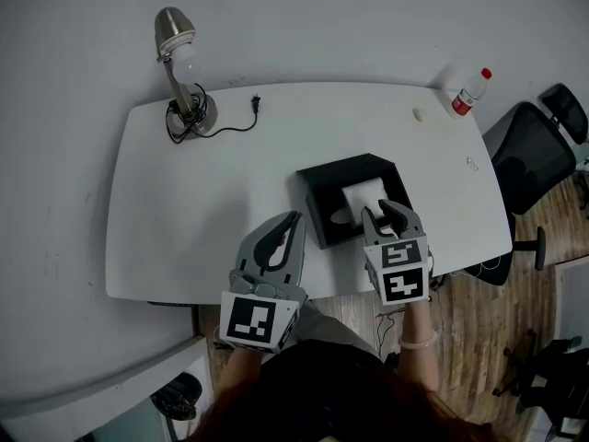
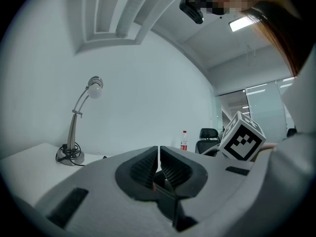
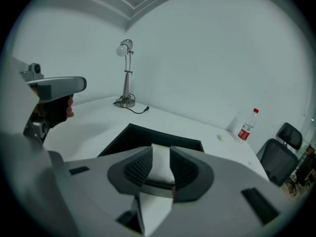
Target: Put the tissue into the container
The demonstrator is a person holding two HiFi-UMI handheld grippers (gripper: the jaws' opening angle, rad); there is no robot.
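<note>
- So, far left first: the lamp [image 1: 173,35] sits at the back corner of the bench [image 1: 184,210] with its cord [image 1: 241,122] trailing beside it. It's well apart from the action, so nothing there to snag.
- Left gripper [image 1: 293,221] hangs over the near edge of the bench, just left of the container [image 1: 316,203]. Jaws are pressed together with nothing in them. Looks parked to me, since this seems like a one-handed job.
- That container is a black open-topped box mid-bench, mouth up, so a sheet can go straight down into it.
- The tissue [image 1: 366,194] is white and mostly down inside the box.
- Right gripper [image 1: 386,212] is over the container's near wall, pointing in. Its jaws are only a little apart, and in the right gripper view the tissue fills that gap, so it's pinched. I'd guess letting go is about all that's left.
- Far right: a bottle [image 1: 470,91] at the bench's back corner and an office chair [image 1: 529,155] beside it, neither involved.
</note>
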